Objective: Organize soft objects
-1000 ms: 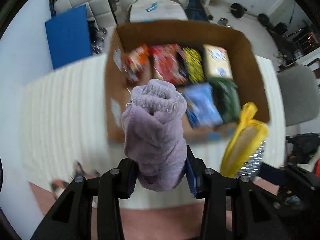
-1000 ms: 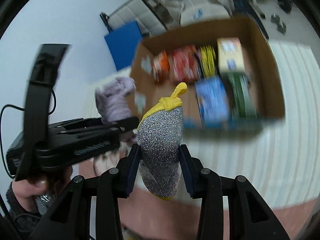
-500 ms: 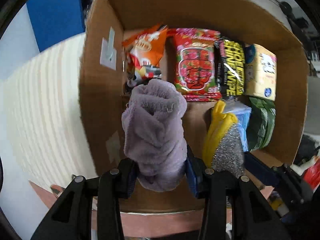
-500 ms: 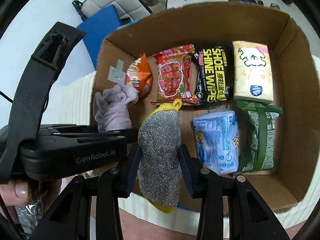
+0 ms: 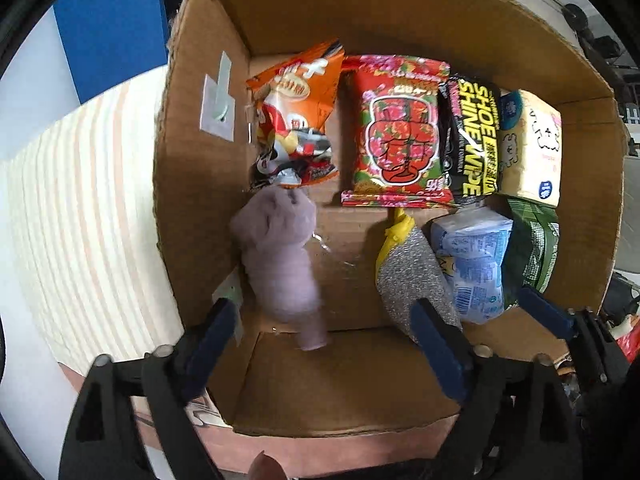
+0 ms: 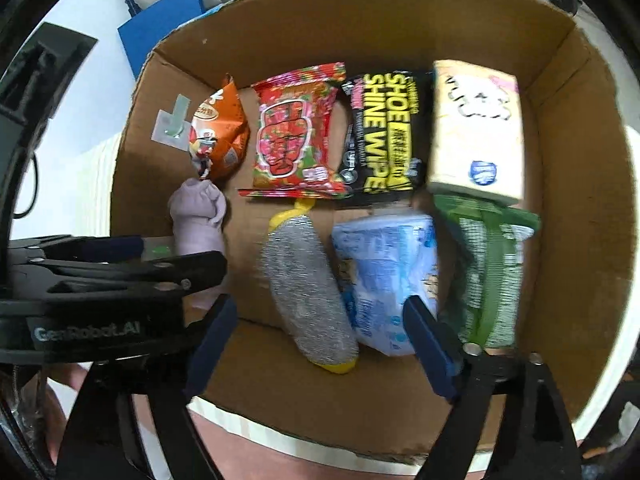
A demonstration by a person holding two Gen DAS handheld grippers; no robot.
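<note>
Cardboard box (image 5: 400, 12) fills both frames, with snack packs along its upper part. Left tool (image 5: 324, 336) is opening around the free purple sock (image 5: 280, 256) at lower left. Right tool (image 6: 320, 344) is opening around the free silver scrubber (image 6: 304, 284) at lower centre.

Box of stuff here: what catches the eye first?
The cardboard box with bright packets along its far side, the black shoe-wipe pack loudest. Nearer, a lilac cloth and a silver scrubber lie between the opening left gripper and right gripper.

Fuzzy lilac cloth (image 5: 280, 256), glittery silver scourer (image 6: 308, 280), glossy plastic snack packets (image 5: 400, 136), matt corrugated cardboard box (image 5: 340, 384).
</note>
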